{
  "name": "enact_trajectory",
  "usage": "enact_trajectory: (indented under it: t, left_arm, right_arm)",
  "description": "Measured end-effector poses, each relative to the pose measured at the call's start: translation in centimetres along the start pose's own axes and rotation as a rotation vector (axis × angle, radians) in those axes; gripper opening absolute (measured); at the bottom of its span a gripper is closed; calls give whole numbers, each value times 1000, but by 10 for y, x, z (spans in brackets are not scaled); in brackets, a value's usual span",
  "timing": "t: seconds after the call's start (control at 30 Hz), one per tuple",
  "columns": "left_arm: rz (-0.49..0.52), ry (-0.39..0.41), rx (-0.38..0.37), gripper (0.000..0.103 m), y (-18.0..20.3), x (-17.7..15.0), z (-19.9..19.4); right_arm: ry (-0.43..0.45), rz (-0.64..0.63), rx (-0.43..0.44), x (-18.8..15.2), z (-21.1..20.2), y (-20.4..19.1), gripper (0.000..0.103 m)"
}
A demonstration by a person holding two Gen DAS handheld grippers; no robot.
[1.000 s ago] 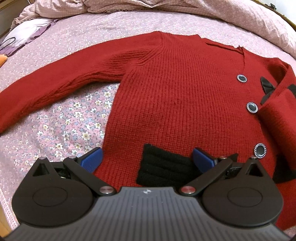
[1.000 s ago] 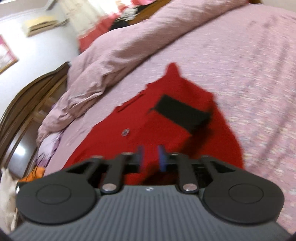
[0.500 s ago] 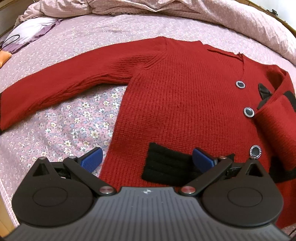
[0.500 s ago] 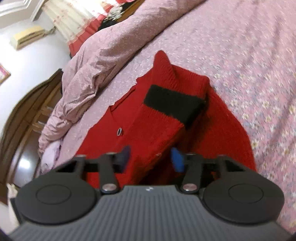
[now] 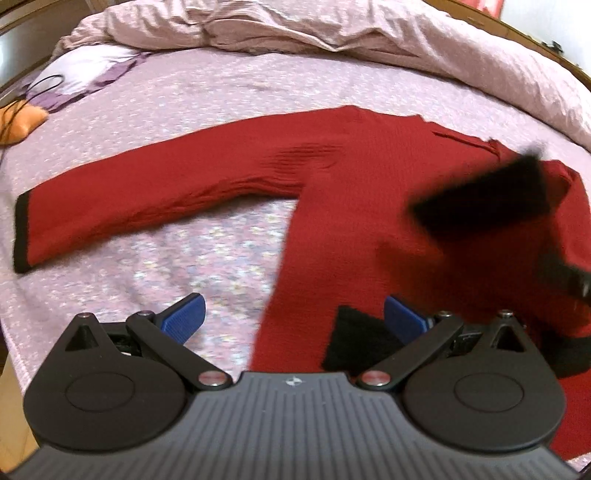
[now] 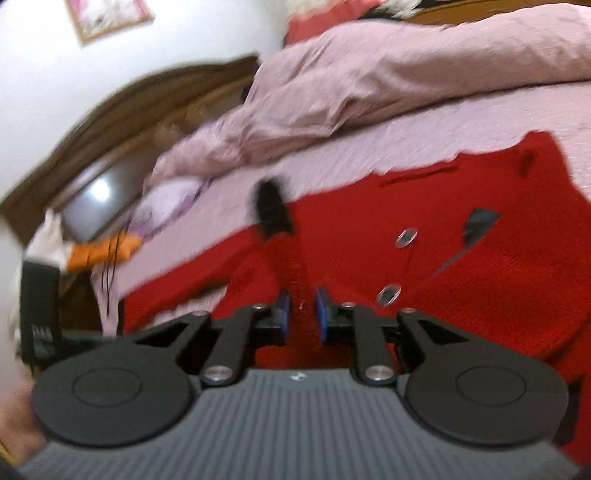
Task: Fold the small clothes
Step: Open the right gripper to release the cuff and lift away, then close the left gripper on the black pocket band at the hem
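Note:
A red knit cardigan with black trim lies face up on the bed. Its left sleeve stretches out flat to the left, ending in a black cuff. My left gripper is open over the cardigan's lower left hem, beside a black pocket. My right gripper is shut on the right sleeve, whose black cuff hangs ahead of the fingers over the cardigan's front. That lifted sleeve and cuff show blurred in the left wrist view.
The bed has a pink floral sheet and a bunched pink duvet at the back. An orange item with a black cord and a white-purple cloth lie at the far left. A wooden headboard stands behind.
My right gripper has closed on the right sleeve and carried it left across the cardigan's front. My left gripper has pulled back and left, staying open.

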State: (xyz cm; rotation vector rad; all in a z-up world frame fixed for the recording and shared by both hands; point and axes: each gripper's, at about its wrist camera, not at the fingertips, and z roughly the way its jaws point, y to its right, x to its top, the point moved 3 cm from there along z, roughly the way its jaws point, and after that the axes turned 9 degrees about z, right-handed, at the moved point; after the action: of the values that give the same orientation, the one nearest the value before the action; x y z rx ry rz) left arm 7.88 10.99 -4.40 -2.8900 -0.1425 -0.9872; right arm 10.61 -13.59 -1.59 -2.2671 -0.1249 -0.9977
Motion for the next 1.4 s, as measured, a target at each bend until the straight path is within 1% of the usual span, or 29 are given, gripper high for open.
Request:
enact_trajectory:
  t: [0.03,0.07,0.13,0.2,0.27,0.33,0.43,0.6,0.7,0.77,0.9,0.97,1.03,1.07,1.1,1.13,1.17,1.2,1.27,1.4]
  left_arm:
    - [-8,0,8,103,-4,-1,-1]
    - [-16,1,16,103,-8,-2,-2]
    - [-33,6,30,103,-16,-4,-3]
    - [-48,15,32,103,-22,-5,-5]
    - [-55,27,24,103,-25,-5,-8]
    - [-54,40,11,103,-24,-4,-11]
    - [-34,64,-22,103,-16,-2,-16]
    - [29,78,-116,103,11,-3,-16]
    - [67,91,-159,103,26,-7,-11]
    - [78,82,-185,103,35,-11,-5]
    - [61,71,-237,102,45,-18,5]
    - [57,95,-271,102,49,-20,6]
    - [71,127,-295,100,54,-21,8]
    - [77,135,-302,96,55,-22,9]
    - [82,138,-312,90,57,-22,10]
    - [87,141,-329,87,60,-23,11]
    - [93,144,-336,79,61,-23,12]
    - [102,151,-332,74,63,-23,11]
    - [129,155,-307,66,67,-24,11]
    - [126,142,-306,66,68,-25,16]
  right_arm:
    - [-22,-19,-1,-3,2,-4,40]
    - [-43,-40,6,-6,3,-7,45]
    - [-78,-70,27,-14,1,-11,47]
    - [-92,-87,35,-18,-6,-13,51]
    - [-94,-100,28,-18,-11,-13,59]
    - [-92,-115,22,-18,-18,-10,63]
    - [-94,-141,27,-20,-30,-7,65]
    - [-44,-116,-28,-11,-43,8,65]
    - [-10,-64,-71,-5,-50,24,65]
    - [0,-28,-98,-2,-52,36,65]
    - [27,51,-153,0,-60,62,65]
    - [37,91,-173,0,-64,74,65]
    - [41,117,-189,-1,-66,83,65]
    - [42,127,-198,-2,-67,88,65]
    - [41,135,-207,-3,-68,92,65]
    - [41,144,-216,-4,-69,95,65]
    - [43,152,-223,-4,-69,98,65]
    - [44,162,-230,-5,-70,101,65]
    - [47,179,-241,-5,-70,106,65]
    - [55,202,-252,-2,-71,115,65]
